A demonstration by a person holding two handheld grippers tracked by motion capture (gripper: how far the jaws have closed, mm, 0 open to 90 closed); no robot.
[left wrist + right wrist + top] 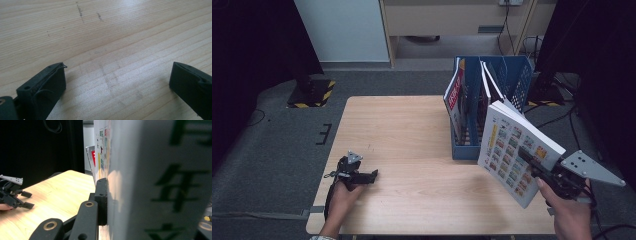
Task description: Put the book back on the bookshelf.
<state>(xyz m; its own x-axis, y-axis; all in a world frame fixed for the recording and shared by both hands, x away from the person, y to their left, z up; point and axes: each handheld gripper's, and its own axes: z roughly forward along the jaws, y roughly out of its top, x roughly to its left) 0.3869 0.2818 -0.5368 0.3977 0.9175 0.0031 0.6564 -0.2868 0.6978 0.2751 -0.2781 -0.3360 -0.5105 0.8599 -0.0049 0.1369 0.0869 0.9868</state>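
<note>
A thick white book (514,152) with rows of small coloured pictures on its cover hangs tilted above the table's right side, and my right gripper (532,162) is shut on it near its lower edge. In the right gripper view the book (155,177) stands close up, with one black jaw pressed flat against its cover. A blue file rack (492,107) just behind it holds a red-and-white magazine (455,95) and other books. My left gripper (364,176) rests open on the wooden table (402,130) at the near left, its fingers (47,87) wide apart over bare wood.
The rack stands at the table's far right edge. Dark equipment and cables lie on the grey floor around the table. A yellow-and-black striped base (312,94) sits beyond the far left corner.
</note>
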